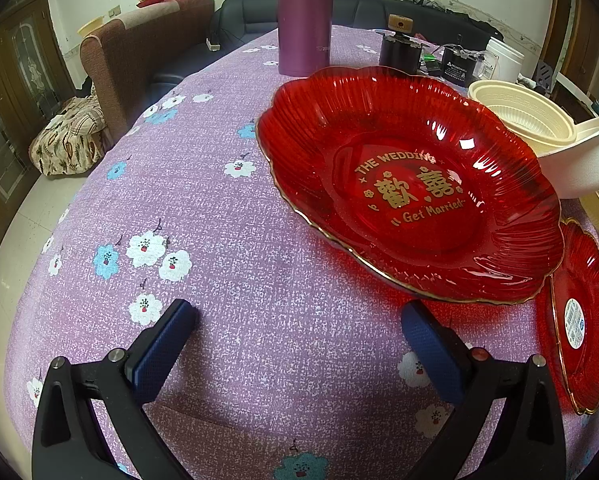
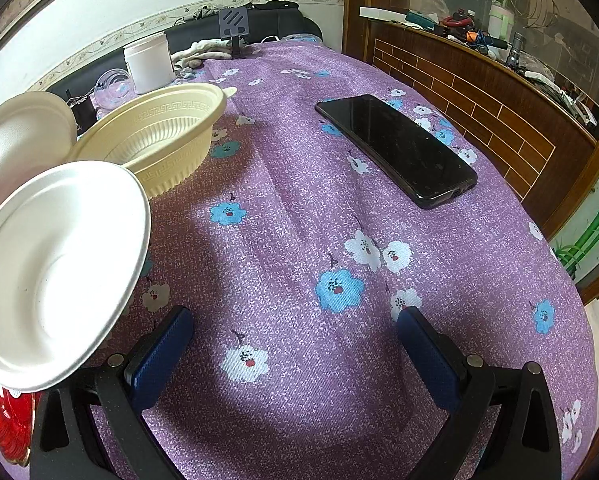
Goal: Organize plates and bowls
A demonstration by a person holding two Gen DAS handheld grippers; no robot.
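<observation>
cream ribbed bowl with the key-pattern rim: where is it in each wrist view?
Left wrist: cream ribbed bowl at upper right, behind the big red plate, tipped toward the camera.
Right wrist: the same bowl at upper left, behind a white bowl.
Shared landmark: the white jar at the far end of the purple flowered tablecloth.

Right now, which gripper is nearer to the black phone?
Right. The right gripper hovers open with the black phone ahead of it. The left gripper faces the red plate; its view shows no phone.
</observation>
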